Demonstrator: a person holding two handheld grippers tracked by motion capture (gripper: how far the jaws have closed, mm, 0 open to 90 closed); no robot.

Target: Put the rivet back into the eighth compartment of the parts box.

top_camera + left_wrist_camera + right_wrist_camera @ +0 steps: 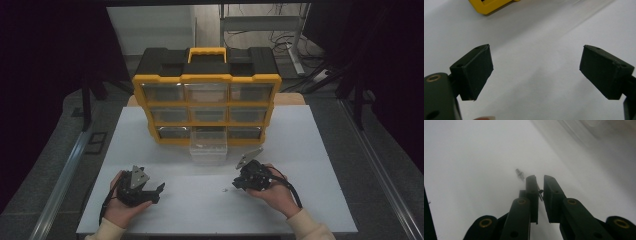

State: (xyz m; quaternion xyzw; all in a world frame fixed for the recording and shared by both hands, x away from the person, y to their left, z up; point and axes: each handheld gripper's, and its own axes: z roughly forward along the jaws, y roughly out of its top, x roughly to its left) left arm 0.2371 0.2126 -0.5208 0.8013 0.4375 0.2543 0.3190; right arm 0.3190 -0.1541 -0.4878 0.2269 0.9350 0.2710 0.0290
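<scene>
Right gripper view puts my right gripper (539,186) low over the white table (474,157), its jaws drawn almost together on a thin dark screw (540,193) that stands in the narrow gap between them. A second small screw (519,173) lies on the table just past the jaw tips, apart from them. In the high view I see that same gripper (239,182) angled toward the table's middle, with a tiny pale speck (224,190) just beside its tips. My left gripper (159,192) rests near the front edge, jaws spread wide with bare table between them. Farther back stands the yellow organizer (207,78), its clear bottom-middle drawer (208,148) pulled out toward me.
</scene>
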